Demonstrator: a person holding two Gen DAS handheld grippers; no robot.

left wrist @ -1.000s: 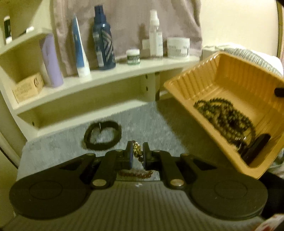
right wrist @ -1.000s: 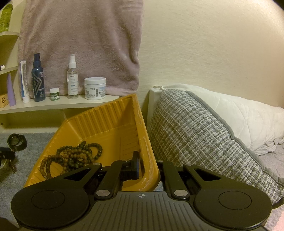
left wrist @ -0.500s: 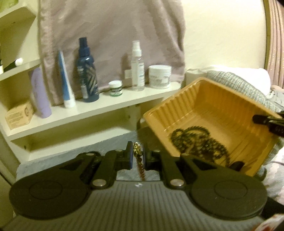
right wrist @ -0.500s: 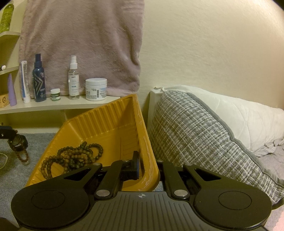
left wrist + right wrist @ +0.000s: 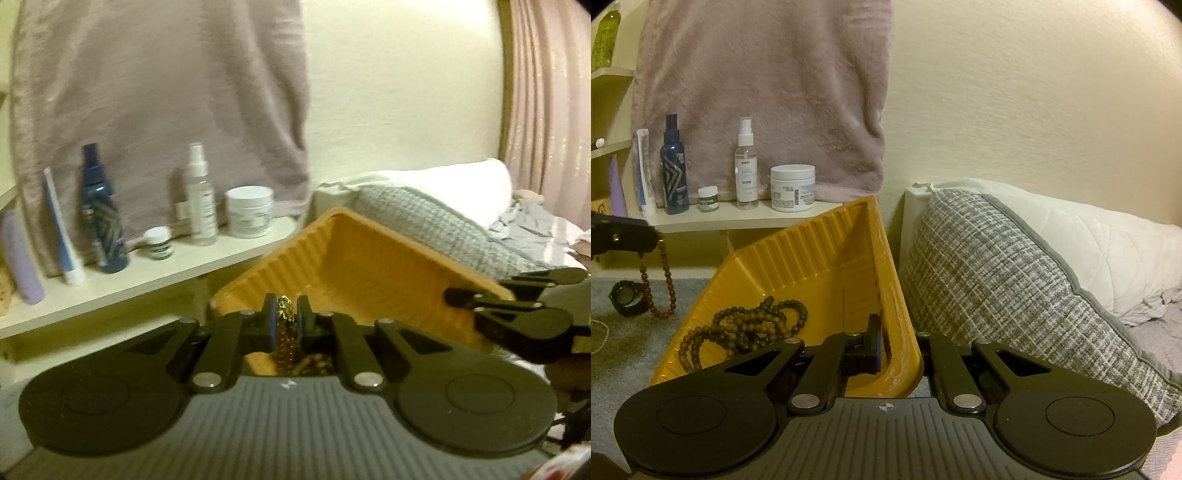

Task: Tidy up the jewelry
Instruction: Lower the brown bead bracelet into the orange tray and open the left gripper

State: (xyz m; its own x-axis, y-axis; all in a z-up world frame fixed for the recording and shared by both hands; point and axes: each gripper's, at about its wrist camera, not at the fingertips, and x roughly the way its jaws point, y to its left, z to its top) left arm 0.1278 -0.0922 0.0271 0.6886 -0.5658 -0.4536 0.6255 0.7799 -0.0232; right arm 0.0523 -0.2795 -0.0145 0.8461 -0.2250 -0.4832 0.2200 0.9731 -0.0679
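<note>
Carrying a reddish bead bracelet [image 5: 659, 280], the left gripper [image 5: 287, 319] pinches its gold clasp; over the last second it has travelled from the grey surface to the yellow tray [image 5: 820, 266], tilted by the right gripper [image 5: 899, 350] clamped on its rim. Release looks next.

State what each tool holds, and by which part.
Left tool: shut on the brown bead bracelet at its gold clasp end; the loop dangles. Right tool: shut on the yellow tray at its right side wall.
</note>
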